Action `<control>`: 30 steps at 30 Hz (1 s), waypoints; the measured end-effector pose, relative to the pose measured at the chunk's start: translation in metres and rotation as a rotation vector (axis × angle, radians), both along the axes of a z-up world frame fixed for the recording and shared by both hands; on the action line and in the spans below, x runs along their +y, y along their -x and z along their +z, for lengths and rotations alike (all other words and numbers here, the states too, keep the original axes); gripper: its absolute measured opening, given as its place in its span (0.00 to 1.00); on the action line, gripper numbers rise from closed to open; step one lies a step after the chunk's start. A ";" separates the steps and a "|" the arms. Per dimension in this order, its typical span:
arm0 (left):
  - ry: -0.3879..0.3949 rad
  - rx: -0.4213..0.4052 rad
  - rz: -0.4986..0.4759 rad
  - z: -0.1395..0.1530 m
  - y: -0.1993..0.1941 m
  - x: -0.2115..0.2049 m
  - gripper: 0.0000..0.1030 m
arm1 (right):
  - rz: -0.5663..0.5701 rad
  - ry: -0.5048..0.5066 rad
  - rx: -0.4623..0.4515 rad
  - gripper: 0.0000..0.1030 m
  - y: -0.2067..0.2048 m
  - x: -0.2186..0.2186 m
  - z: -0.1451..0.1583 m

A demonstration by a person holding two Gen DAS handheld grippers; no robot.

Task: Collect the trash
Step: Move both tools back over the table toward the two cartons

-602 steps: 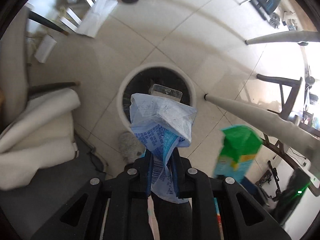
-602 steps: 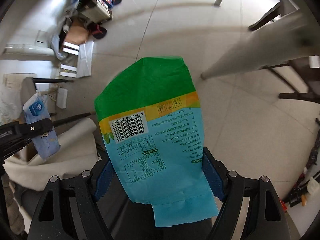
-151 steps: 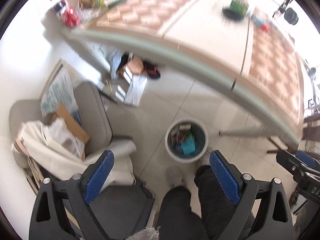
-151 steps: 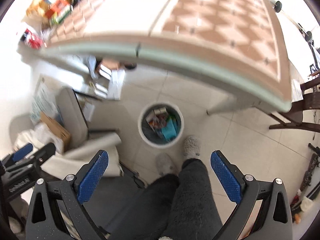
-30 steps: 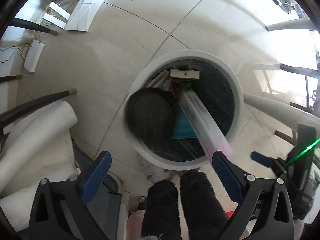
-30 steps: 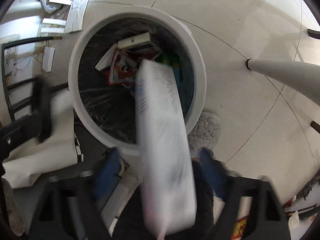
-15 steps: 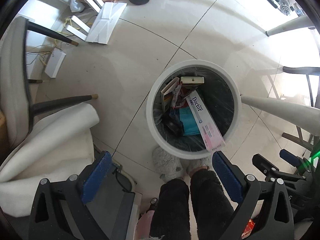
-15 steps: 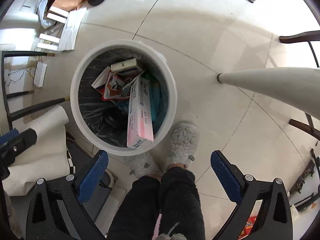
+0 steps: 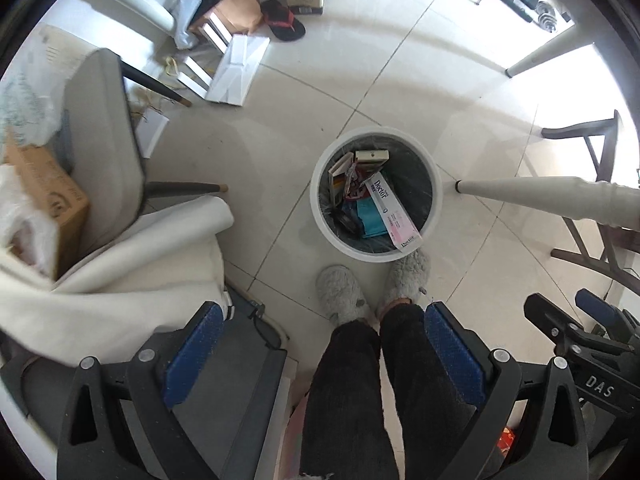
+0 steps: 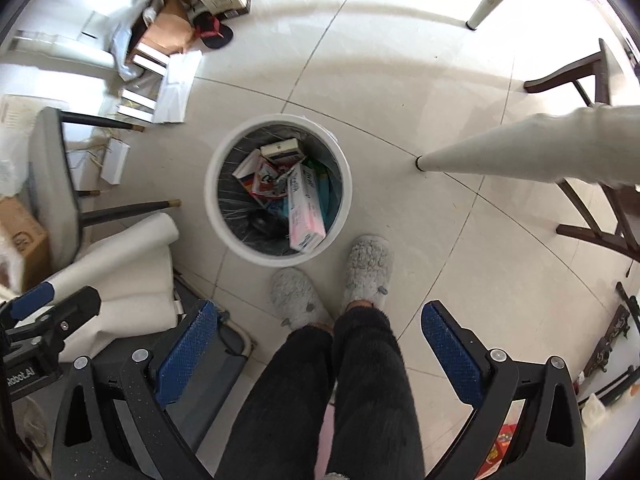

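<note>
A white round trash bin [image 9: 434, 204] [image 10: 212, 196] stands on the tiled floor below me. In it lie a long pink-and-white box [image 9: 394, 212] [image 10: 306, 210], a teal packet [image 9: 370, 216], a black round item [image 10: 264, 222] and other boxes and wrappers. My left gripper [image 9: 320, 354] is open and empty, held high above the floor, nearer than the bin. My right gripper [image 10: 318, 354] is open and empty, also high above the floor. Each gripper also shows at the edge of the other's view, the right one [image 9: 592, 332] and the left one [image 10: 44, 312].
The person's legs and grey slippers [image 9: 342, 294] [image 10: 366, 268] stand just in front of the bin. A grey chair [image 9: 104, 140] with white cloth [image 9: 132, 272] is at the left. A white table leg [image 9: 540, 196] and a dark wooden chair [image 10: 592, 80] are at the right. Boxes, papers and sandals [image 9: 282, 20] lie at the back.
Both grippers have risen further from the bin, which now looks smaller. A second ago the pink box and the black item were falling into the bin; now they lie in it.
</note>
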State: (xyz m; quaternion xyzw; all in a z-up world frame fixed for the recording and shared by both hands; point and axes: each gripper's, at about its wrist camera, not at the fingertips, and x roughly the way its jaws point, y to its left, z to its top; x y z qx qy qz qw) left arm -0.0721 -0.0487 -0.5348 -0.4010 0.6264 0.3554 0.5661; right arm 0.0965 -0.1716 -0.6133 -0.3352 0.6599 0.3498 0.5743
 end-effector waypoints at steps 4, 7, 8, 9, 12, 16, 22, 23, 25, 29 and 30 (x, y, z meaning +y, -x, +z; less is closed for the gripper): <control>-0.024 -0.014 0.010 0.046 0.006 -0.009 1.00 | -0.016 -0.033 -0.002 1.00 0.004 -0.016 0.057; -0.037 -0.025 0.016 0.079 0.011 -0.015 1.00 | -0.026 -0.058 -0.009 1.00 0.005 -0.027 0.102; -0.044 -0.030 0.014 0.091 0.012 -0.017 1.00 | -0.028 -0.065 -0.008 1.00 0.005 -0.031 0.116; -0.053 -0.040 0.012 0.102 0.015 -0.019 1.00 | -0.030 -0.069 -0.009 1.00 0.005 -0.034 0.127; -0.082 -0.067 0.005 0.135 0.019 -0.023 1.00 | -0.031 -0.093 -0.013 1.00 0.007 -0.042 0.169; -0.127 -0.092 0.000 0.172 0.017 -0.024 1.00 | -0.033 -0.136 0.001 1.00 0.006 -0.047 0.216; -0.229 -0.149 -0.030 0.228 -0.015 -0.004 1.00 | -0.099 -0.243 0.018 1.00 -0.022 -0.041 0.282; -0.250 -0.155 -0.036 0.237 -0.025 0.002 1.00 | -0.115 -0.264 0.021 1.00 -0.030 -0.038 0.292; -0.290 -0.169 -0.053 0.252 -0.047 0.016 1.00 | -0.137 -0.299 0.018 1.00 -0.050 -0.028 0.310; -0.360 -0.189 -0.083 0.276 -0.109 0.058 1.00 | -0.173 -0.355 -0.009 1.00 -0.108 0.003 0.338; -0.375 -0.188 -0.088 0.281 -0.124 0.070 1.00 | -0.177 -0.367 -0.020 1.00 -0.126 0.014 0.343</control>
